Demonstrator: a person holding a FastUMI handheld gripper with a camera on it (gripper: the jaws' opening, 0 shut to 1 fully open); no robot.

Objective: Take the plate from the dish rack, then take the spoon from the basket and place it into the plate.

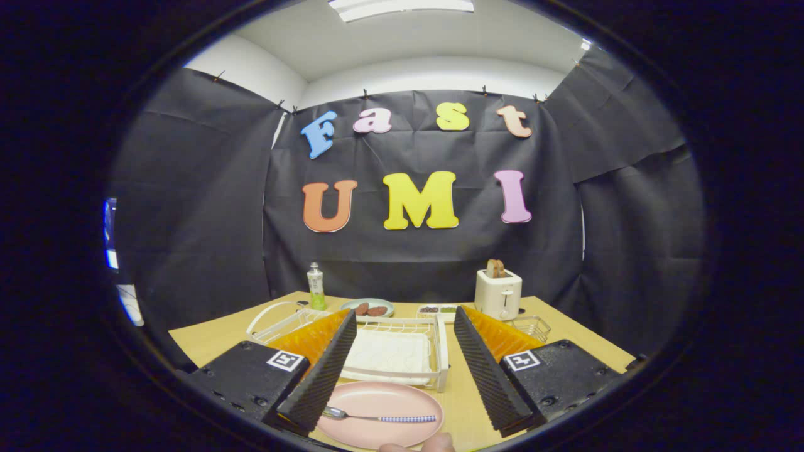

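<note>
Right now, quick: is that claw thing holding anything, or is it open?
Gripper: open, holding nothing. Its fingers are spread wide on either side of the pink plate, where the spoon already lies.

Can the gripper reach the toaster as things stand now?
Probably yes: the gripper is open and holds nothing. The toaster stands beyond the dish rack, so it should pass above or beside the rack.

Spoon (380,417) lies in the pink plate (377,398) between the gripper's (402,411) spread, empty fingers (314,392).
</note>
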